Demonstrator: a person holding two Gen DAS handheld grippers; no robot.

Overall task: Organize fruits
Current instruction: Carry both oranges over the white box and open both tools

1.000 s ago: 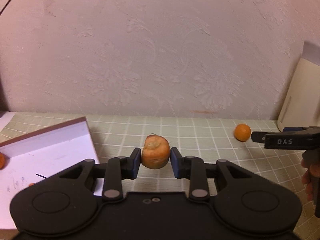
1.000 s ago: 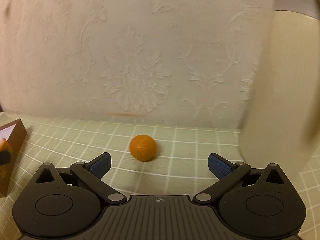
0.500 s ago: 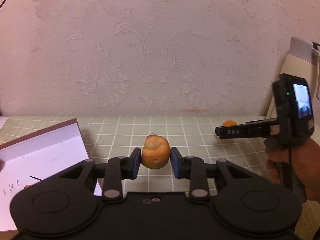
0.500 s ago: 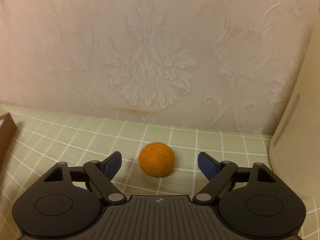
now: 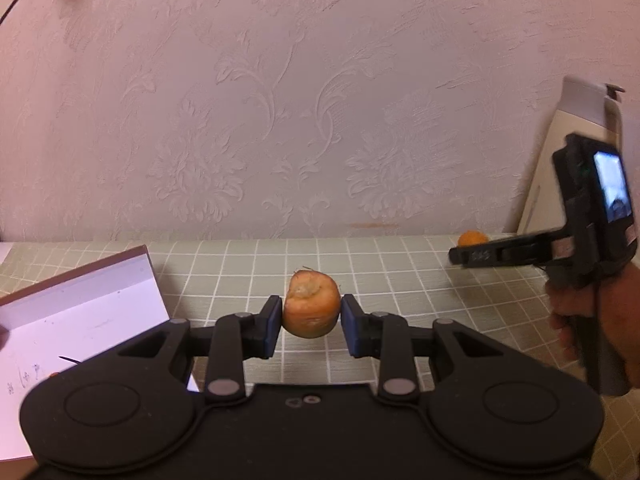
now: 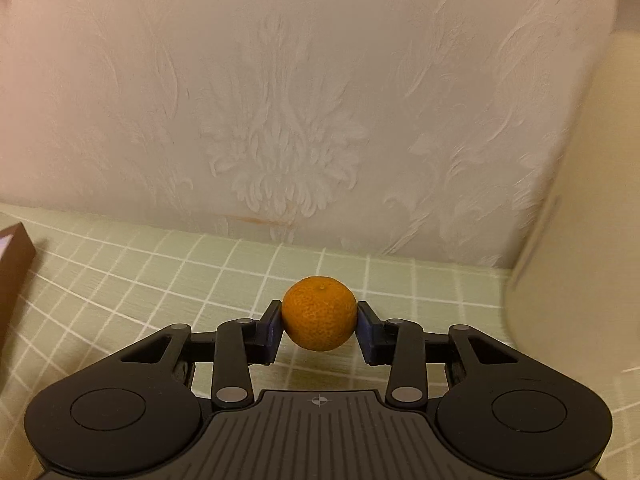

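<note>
A: Small orange (image 6: pixel 319 313) dead centre between the right tool (image 6: pixel 319 330) pads, low on the checked surface (image 6: pixel 160 280), just ahead of the tool body. Closing in right now, both pads at the peel on either side; looks like contact already

B: Sitting on the surface or lifted?

A: Can't tell for sure; shadow close beneath, so probably resting. Gripped across the widest part, likely so a round fruit won't squirt out forward

B: And the other side?

A: Left tool (image 5: pixel 311 324) pinching a paler orange fruit (image 5: pixel 311 305) with a rough stem scar facing up, held clear above the surface in front of the tool. Pads flat on both flanks, narrow gap, firm hold

B: Destination?

A: Probably the open box (image 5: pixel 80 300) left of the left tool, white inside, brown rim; a speck of orange near its lower edge, too small to name. Held fruit likely waiting there while the other hand picks up

B: Anything nearby to mind?

A: Tall cream container (image 6: pixel 580 220) right of the right tool, close to the small orange; wall straight ahead. From the left view, right tool far off to the right with a hand (image 5: pixel 600 320) on its grip. Little room to swing right, so best lifted up and across to the left
</note>
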